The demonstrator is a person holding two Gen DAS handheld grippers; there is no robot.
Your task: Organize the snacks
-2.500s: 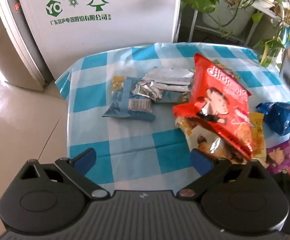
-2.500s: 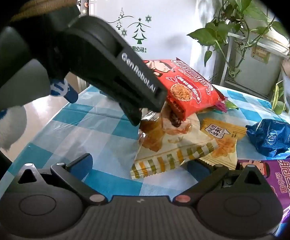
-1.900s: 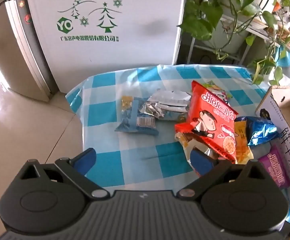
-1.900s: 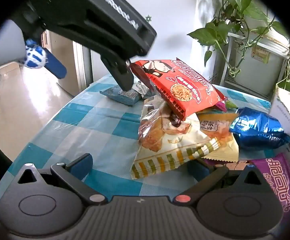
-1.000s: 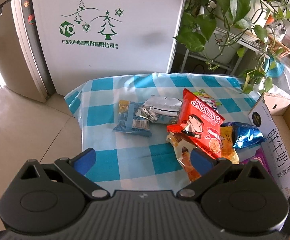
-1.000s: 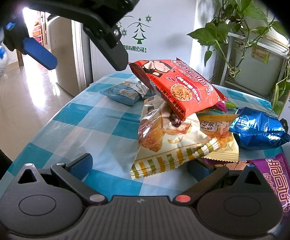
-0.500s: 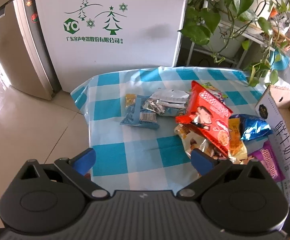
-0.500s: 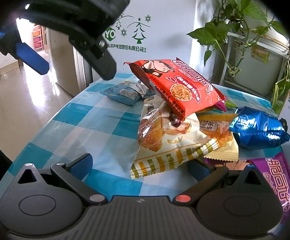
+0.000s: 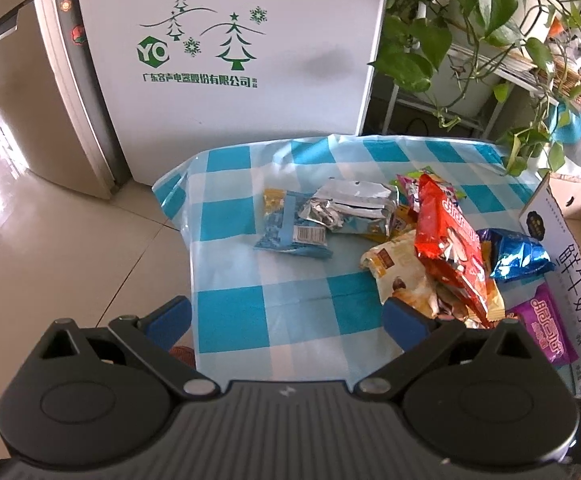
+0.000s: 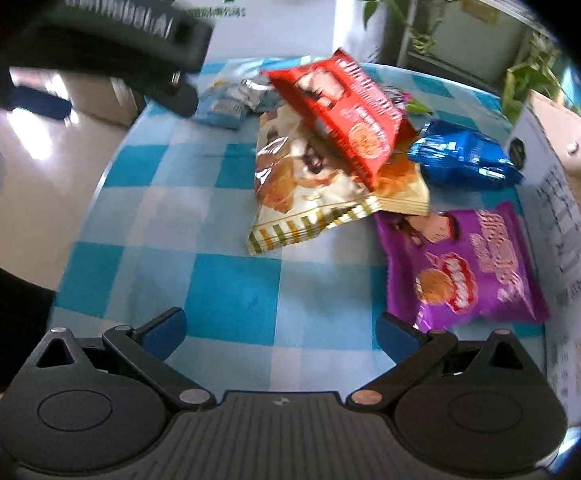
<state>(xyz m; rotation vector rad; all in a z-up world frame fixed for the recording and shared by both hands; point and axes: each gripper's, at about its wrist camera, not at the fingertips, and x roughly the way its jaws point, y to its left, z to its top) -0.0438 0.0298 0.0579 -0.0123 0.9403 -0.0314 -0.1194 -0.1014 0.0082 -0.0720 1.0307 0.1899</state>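
A heap of snack bags lies on a blue-and-white checked tablecloth (image 9: 250, 308). A red noodle bag (image 9: 446, 236) leans on a cream bread bag (image 9: 398, 276); both also show in the right wrist view, the red bag (image 10: 346, 116) above the cream bag (image 10: 310, 196). A shiny blue bag (image 10: 462, 156), a purple bag (image 10: 466, 264), a silver pouch (image 9: 350, 204) and a light-blue packet (image 9: 290, 232) lie around them. My left gripper (image 9: 286, 316) is open and empty, high above the near table edge. My right gripper (image 10: 280, 330) is open and empty above the cloth, short of the purple bag.
An open cardboard box (image 9: 570, 248) stands at the table's right edge; it also shows in the right wrist view (image 10: 558, 184). A white fridge (image 9: 230, 60) and potted plants (image 9: 470, 20) stand behind the table. Tiled floor (image 9: 50, 240) lies to the left.
My right gripper has risen and tilted down, so the purple bag and the box now show in full. My left gripper has shifted slightly; the snacks have not moved.
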